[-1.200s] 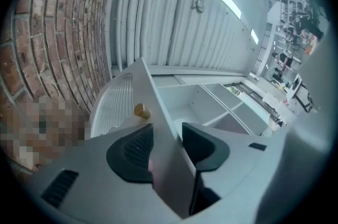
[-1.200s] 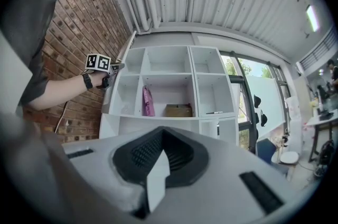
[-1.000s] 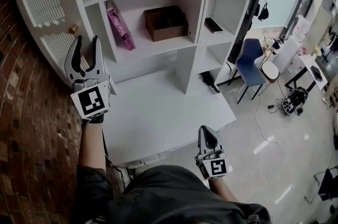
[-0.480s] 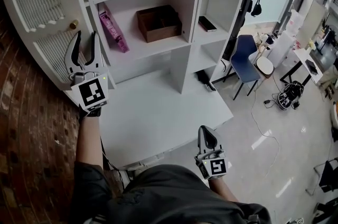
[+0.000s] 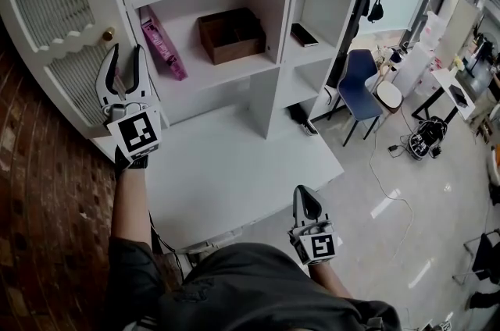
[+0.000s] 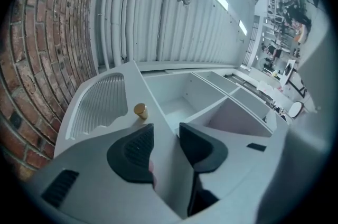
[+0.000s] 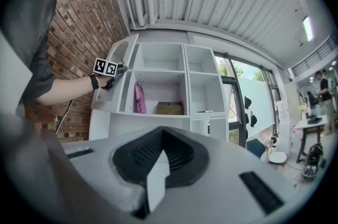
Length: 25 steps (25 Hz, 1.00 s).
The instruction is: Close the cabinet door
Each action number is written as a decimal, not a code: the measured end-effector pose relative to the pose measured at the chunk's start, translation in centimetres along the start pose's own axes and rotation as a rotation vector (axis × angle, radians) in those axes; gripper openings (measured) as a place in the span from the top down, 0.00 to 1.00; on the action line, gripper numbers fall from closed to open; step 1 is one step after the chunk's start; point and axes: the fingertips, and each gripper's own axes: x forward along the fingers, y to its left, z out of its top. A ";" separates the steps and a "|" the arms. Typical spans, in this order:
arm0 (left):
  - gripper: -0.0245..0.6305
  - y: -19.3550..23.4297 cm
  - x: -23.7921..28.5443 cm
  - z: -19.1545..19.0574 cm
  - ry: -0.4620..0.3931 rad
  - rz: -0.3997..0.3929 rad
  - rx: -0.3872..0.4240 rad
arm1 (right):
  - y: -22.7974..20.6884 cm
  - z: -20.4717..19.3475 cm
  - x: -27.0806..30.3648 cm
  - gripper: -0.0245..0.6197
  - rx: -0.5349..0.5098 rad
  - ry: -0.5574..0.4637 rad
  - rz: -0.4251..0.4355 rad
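Note:
The white cabinet door (image 5: pixel 47 33), with an arched slatted panel and a gold knob (image 5: pixel 108 33), stands swung open at the left of the shelf unit (image 5: pixel 273 80). My left gripper (image 5: pixel 126 52) points up at the door's free edge just below the knob. In the left gripper view the door (image 6: pixel 100 106) runs between the jaws of the left gripper (image 6: pixel 166 136), one pad on each face. The jaws have just been closing on that edge. My right gripper (image 5: pixel 305 197) hangs low by the person's body, shut and empty, and the right gripper (image 7: pixel 161 151) faces the cabinet.
On the shelves lie a pink box (image 5: pixel 162 44), a brown wooden box (image 5: pixel 229 33) and a flat black object (image 5: pixel 303 34). A white desk top (image 5: pixel 234 173) juts out below. A brick wall (image 5: pixel 39 189) is behind the door. A blue chair (image 5: pixel 361 83) stands at the right.
My left gripper has shifted left onto the door's edge and its jaws have narrowed around it. The right gripper has stayed where it was.

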 end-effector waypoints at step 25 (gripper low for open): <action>0.78 -0.3 3.6 -3.0 0.029 -0.023 0.011 | -0.2 -0.8 0.6 0.96 0.005 0.025 -0.046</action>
